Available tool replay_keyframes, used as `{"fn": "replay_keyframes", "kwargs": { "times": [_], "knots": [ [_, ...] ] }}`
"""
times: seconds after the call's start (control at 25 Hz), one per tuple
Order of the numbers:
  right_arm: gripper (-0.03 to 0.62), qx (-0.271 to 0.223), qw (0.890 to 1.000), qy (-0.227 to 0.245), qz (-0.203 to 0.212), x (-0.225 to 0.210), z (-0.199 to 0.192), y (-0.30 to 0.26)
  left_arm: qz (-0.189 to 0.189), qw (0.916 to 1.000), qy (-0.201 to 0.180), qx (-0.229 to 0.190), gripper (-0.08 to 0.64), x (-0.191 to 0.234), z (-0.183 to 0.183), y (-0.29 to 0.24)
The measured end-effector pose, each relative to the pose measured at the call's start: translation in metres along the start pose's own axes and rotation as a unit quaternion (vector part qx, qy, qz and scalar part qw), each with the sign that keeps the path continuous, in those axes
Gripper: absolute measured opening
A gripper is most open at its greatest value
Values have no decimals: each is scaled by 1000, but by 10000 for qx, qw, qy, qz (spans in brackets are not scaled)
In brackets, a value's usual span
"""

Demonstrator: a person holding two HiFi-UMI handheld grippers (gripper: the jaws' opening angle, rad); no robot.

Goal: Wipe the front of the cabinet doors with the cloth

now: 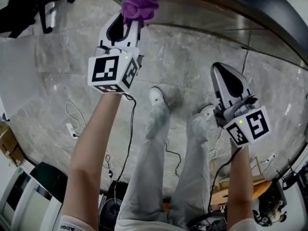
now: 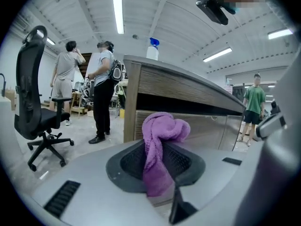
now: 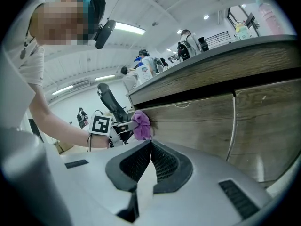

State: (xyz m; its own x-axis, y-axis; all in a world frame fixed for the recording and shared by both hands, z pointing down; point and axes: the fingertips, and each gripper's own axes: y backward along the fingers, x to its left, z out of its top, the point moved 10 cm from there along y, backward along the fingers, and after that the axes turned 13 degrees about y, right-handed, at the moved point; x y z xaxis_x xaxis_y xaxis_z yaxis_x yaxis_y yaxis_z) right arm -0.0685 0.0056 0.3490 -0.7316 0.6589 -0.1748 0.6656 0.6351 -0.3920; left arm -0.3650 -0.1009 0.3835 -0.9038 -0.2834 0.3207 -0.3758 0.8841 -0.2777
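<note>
**Surroundings.** In the left gripper view I see an office chair (image 2: 33, 102) at 9 o'clock. Two bystanders (image 2: 101, 91) stand at 10 o'clock, near the end of the cabinet, and a person in a green shirt (image 2: 254, 105) stands at 3 o'clock. A spray bottle (image 2: 153, 49) stands on the desk (image 2: 188, 81) at 12 o'clock. In the right gripper view, more bottles (image 3: 265, 13) stand on the same desk top at 1 o'clock. The head view looks down past the person's legs to a grey floor (image 1: 192, 57), with loose cables (image 1: 72, 124) at 8 o'clock.

**Cloth.** The purple cloth (image 2: 160, 135) is clamped between the jaws of the left hand-held gripper (image 2: 157, 161). Its long axis follows the gripper's own line, running from the jaws forward to a bunched knot at the far end. The knot points at the cabinet door (image 3: 197, 121). In the right gripper view the knot lies against the top left corner of that door front, at 9 o'clock. This is just under the dark recess below the desk top. In the head view the cloth sits at 12 o'clock, above the marker cube.

**Right side.** The right hand-held gripper (image 3: 150, 160) has its jaws closed together, and I see nothing between them. It faces the doors without touching them. In the head view it sits at 3 o'clock, well apart from the left one. A second door (image 3: 268, 117) adjoins the first at 3 o'clock in the right gripper view.
</note>
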Motion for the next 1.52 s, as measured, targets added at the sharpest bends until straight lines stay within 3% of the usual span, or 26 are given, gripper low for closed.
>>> {"fn": "replay_keyframes", "kwargs": {
  "times": [0.2, 0.36, 0.68, 1.0, 1.52],
  "knots": [
    [28, -100, 9999, -47, 93, 9, -5, -7, 355, 9993, -67, -36, 94, 18, -3, 11],
    [28, -99, 9997, -177, 155, 6, -20, 5, 441, 9990, -2, -20, 92, 0, -16, 21],
    [28, 148, 9992, -297, 237, -23, -61, 50, -154, 9992, 247, 283, 94, -102, -88, -14],
    [28, 243, 9971, -672, -252, -95, -111, 110, -786, 9942, 440, 584, 94, -220, -164, -85],
    [28, 306, 9963, -702, -383, -104, -130, 118, -622, 9952, 347, 672, 94, -204, -173, -111]
  ]
}}
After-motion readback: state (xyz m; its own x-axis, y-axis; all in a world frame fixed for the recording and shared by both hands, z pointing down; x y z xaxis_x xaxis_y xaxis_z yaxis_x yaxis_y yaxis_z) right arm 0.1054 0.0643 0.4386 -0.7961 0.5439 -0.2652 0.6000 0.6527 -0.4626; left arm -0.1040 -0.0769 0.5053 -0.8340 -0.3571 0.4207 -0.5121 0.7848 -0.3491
